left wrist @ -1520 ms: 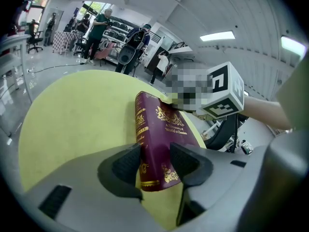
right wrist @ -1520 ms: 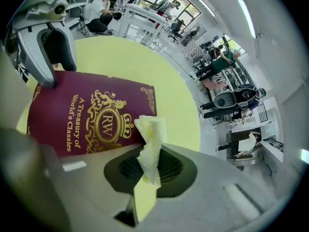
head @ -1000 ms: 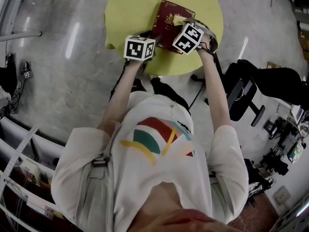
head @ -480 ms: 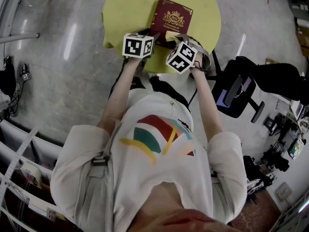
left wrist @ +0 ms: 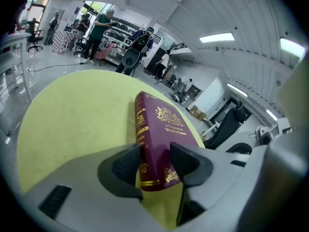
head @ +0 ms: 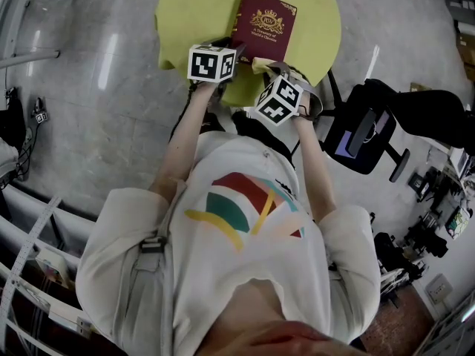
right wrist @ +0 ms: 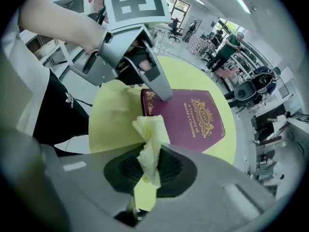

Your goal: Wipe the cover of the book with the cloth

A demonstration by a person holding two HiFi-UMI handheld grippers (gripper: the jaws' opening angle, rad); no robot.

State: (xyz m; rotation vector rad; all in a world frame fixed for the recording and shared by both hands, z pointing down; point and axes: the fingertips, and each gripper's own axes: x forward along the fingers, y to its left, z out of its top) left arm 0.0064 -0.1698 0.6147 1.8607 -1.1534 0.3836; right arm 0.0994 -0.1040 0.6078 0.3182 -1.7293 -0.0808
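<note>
The book (head: 263,27) is dark red with gold letters and a gold crest on its cover. It lies flat and shut on the yellow table (head: 193,21), top middle of the head view (a bit tilted). Its near corner sits between the jaws of my left gripper (left wrist: 155,164). The cloth (right wrist: 150,141) is pale yellow and scrunched up. My right gripper (right wrist: 150,168) pinches it, just beside the book's near edge.

A round yellow table (head: 194,17) stands on the glossy grey floor (head: 96,110), and flat on top lies one maroon book (head: 265,22), gold-stamped cover up.
</note>
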